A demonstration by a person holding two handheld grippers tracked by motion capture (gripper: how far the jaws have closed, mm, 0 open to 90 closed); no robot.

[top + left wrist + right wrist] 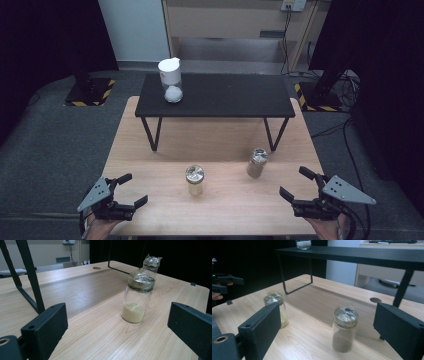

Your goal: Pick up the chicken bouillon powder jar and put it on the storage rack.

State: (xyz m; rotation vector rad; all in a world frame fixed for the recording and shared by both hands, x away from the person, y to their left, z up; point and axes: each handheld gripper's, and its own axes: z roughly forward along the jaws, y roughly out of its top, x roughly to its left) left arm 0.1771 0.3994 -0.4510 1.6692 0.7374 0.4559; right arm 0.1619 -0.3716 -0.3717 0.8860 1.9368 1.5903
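Light wooden table (150,150) carries a black low shelf on thin metal legs (215,95) across its far half; the step in hand looks like a reach for the two small jars on the near half. Right gripper (299,183) sits at about 4 o'clock of the table, jaws spread wide with nothing between them; its nearest target is the small clear glass jar with brown powder and a crinkled film-wrapped top (257,162), at roughly 11 o'clock from it. Left gripper (130,189) at about 8 o'clock, jaws also apart and empty, with the small clear glass jar of yellow granules and a shiny wrapped top (194,180) at its 2 o'clock. To do it well: come in level, straddle the glass body below the wrapped cap, close gently since these jars are light and could tip or slide. Jars stand well apart, so no crowding. Shelf leg (272,134) stands near the brown jar at 1 o'clock, keep the jaw off it. Tall clear container with white lid and white contents (170,80) on the shelf's left end, well clear.
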